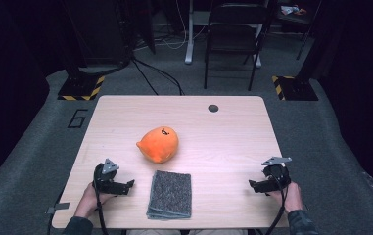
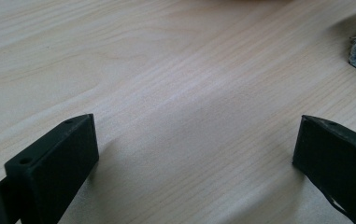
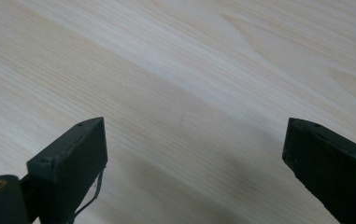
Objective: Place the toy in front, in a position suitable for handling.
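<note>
- Resting low on the table (image 1: pixel 125 112), your left gripper (image 1: pixel 126 185) and right gripper (image 1: pixel 255 184) gape wide, empty, ready.
- Folded grey cloth (image 1: pixel 170 194) lies between them, orange plush toy (image 1: pixel 158 144) just beyond.

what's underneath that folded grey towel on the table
The folded grey towel lies flat on the wooden table. Only stacked cloth layers show at its near edge; anything under it is covered.

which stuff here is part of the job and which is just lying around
Part of the job:
- folded grey cloth, between the two grippers
- orange plush toy, just beyond the cloth
- left gripper and right gripper, both open, holding nothing

Just lying about:
- black chair behind the table
- cables on the floor
</note>
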The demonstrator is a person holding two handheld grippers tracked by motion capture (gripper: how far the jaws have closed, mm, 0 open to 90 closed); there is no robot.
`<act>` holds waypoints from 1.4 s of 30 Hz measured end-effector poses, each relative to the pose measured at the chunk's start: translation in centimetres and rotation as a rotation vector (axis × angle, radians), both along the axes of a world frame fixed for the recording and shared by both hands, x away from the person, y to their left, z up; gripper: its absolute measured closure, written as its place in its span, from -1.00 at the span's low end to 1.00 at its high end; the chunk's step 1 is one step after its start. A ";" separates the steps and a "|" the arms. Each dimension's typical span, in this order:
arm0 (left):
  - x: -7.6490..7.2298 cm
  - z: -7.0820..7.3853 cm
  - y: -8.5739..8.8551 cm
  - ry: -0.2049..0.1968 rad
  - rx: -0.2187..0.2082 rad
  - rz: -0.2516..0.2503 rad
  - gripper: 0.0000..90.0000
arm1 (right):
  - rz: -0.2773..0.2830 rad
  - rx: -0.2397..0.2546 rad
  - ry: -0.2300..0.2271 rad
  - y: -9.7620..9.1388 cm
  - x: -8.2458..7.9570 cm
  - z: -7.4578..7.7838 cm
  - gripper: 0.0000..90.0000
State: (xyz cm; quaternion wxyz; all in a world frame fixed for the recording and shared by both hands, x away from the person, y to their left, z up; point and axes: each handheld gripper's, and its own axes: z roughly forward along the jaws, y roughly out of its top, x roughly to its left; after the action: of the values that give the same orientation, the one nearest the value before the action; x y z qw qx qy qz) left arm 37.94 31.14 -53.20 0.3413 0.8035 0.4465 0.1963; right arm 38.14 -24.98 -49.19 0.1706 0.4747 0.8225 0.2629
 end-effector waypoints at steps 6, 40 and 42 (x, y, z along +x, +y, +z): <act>0.0 0.0 0.0 0.001 0.000 0.000 -1.00 | 0.036 0.027 -0.017 1.5 0.0 0.9 -0.87; 0.0 0.0 0.0 0.000 0.000 -0.001 -1.00 | 0.300 0.071 -0.014 12.2 0.0 2.0 -0.98; 0.0 0.0 0.0 0.000 0.001 -0.001 -1.00 | 0.350 0.065 -0.028 13.4 0.1 2.1 -0.99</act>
State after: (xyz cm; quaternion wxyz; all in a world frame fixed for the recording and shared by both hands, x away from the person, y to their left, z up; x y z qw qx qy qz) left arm 37.93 31.14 -53.20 0.3411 0.8039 0.4459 0.1962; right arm 38.20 -11.54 -47.06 0.1181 0.3259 0.8812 0.3214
